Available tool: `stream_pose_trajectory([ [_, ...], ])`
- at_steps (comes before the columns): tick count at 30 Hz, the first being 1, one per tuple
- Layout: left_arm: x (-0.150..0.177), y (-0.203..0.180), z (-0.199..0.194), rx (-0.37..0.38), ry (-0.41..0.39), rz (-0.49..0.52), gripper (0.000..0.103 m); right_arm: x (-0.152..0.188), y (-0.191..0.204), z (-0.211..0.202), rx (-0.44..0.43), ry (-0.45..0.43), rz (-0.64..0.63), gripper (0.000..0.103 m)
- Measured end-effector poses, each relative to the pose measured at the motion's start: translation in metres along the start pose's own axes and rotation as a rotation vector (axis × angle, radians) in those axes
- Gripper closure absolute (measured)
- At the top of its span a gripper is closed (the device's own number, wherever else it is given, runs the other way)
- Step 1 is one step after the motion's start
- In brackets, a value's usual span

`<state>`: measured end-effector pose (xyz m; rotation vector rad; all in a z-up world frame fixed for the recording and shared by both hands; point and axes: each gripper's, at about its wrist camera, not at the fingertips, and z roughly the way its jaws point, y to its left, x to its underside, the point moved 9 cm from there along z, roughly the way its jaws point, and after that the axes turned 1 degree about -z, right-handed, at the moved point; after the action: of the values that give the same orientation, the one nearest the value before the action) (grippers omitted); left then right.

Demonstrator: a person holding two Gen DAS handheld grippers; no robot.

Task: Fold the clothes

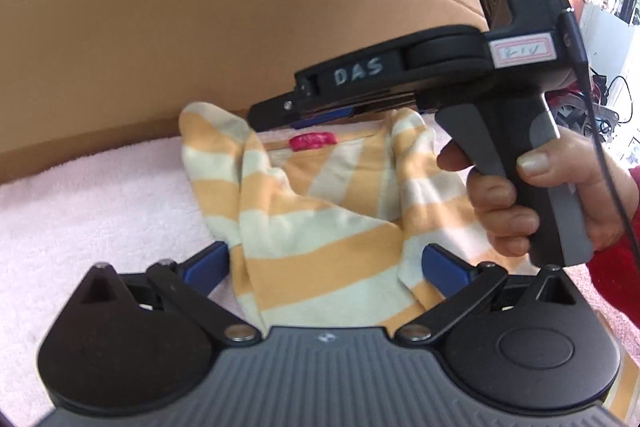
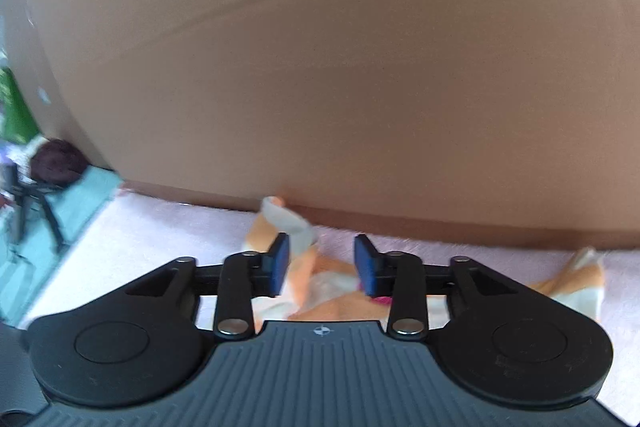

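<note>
Orange-and-cream striped knit, a small shirt (image 1: 320,227), lay crumpled on the pink terry towel (image 1: 80,219) that covered the worktop, and it ran right up under my left gripper (image 1: 324,267). That gripper's blue-padded fingers (image 1: 206,269) stood wide apart, one on each side of the bunched fabric, pads not pressing on it. Further along the garment I saw a magenta label (image 1: 313,143) at the neckline. Over the collar end sat my right gripper (image 1: 280,115), a black pistol-grip tool held by a hand (image 1: 552,195) with a red sleeve (image 1: 624,267) behind it. From its own camera, the right gripper (image 2: 322,265) had its fingers (image 2: 280,265) partly spread with soft striped cloth lying loose between them; the left pad was just beside a raised fold, though blur kept me from judging contact. Beyond everything rose a plain brown cardboard wall (image 1: 240,7), creased and matte.
</note>
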<state>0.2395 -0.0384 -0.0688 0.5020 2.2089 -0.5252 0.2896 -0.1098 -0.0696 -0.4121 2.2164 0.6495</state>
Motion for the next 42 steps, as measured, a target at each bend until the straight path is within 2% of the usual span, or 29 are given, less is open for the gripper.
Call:
stream_pose_trajectory([
  [3, 0.001, -0.003, 0.004, -0.010, 0.014, 0.004, 0.001, 0.005, -0.004, 0.003, -0.005, 0.023, 0.003, 0.058],
  [6, -0.002, -0.005, 0.002, 0.018, 0.003, -0.017, 0.001, 0.006, 0.001, 0.013, -0.073, 0.018, 0.027, 0.059],
  [9, -0.001, -0.009, 0.003, 0.002, 0.010, 0.001, 0.001, 0.008, 0.006, 0.027, -0.064, 0.034, 0.022, 0.059],
  [10, -0.001, -0.010, 0.003, -0.001, 0.010, 0.004, 0.001, 0.007, 0.007, 0.028, -0.054, 0.032, 0.008, 0.070],
  [11, -0.001, -0.011, 0.003, -0.004, 0.010, 0.006, 0.001, 0.006, 0.010, 0.026, -0.033, 0.026, -0.005, 0.098],
  [13, -0.002, -0.011, 0.002, -0.013, 0.010, 0.000, 0.001, 0.002, 0.014, 0.015, 0.025, 0.000, -0.038, 0.096],
  [15, -0.003, -0.012, 0.000, -0.008, 0.006, -0.005, 0.001, 0.002, 0.023, 0.024, 0.093, 0.020, -0.091, 0.096],
  [18, -0.009, -0.012, -0.013, 0.020, -0.029, -0.002, 0.001, 0.008, 0.021, 0.036, 0.109, 0.039, -0.117, 0.091],
  [19, -0.008, -0.013, -0.018, 0.020, -0.043, 0.004, 0.001, 0.008, 0.022, 0.036, 0.094, 0.024, -0.122, 0.086],
  [20, -0.008, -0.013, -0.023, 0.019, -0.056, 0.010, 0.001, 0.006, 0.021, 0.032, 0.075, 0.004, -0.091, 0.070],
  [22, -0.013, -0.018, -0.027, 0.005, -0.078, 0.017, 0.001, 0.000, 0.014, 0.016, 0.025, -0.049, 0.010, 0.055],
  [24, -0.014, -0.018, -0.033, 0.010, -0.091, 0.021, 0.001, -0.005, 0.011, -0.005, -0.043, -0.095, 0.066, 0.055],
  [26, -0.009, -0.017, -0.034, 0.033, -0.086, 0.031, 0.001, -0.004, 0.014, -0.021, -0.105, -0.089, 0.071, 0.056],
  [29, 0.003, -0.024, -0.019, 0.009, -0.001, 0.065, 0.001, 0.005, 0.021, -0.013, -0.183, -0.012, 0.110, 0.058],
  [32, 0.010, -0.031, -0.013, -0.018, 0.031, 0.111, 0.001, 0.012, 0.019, 0.009, -0.237, 0.064, 0.214, 0.058],
  [35, 0.011, -0.035, -0.017, -0.003, 0.036, 0.122, 0.001, 0.016, 0.005, 0.017, -0.249, 0.069, 0.301, 0.058],
  [38, 0.007, -0.033, -0.025, -0.015, 0.013, 0.117, 0.001, 0.013, -0.002, 0.008, -0.247, 0.046, 0.285, 0.062],
  [42, -0.005, -0.032, -0.046, 0.027, -0.066, 0.089, 0.001, 0.008, 0.001, -0.022, -0.220, -0.018, 0.214, 0.057],
])
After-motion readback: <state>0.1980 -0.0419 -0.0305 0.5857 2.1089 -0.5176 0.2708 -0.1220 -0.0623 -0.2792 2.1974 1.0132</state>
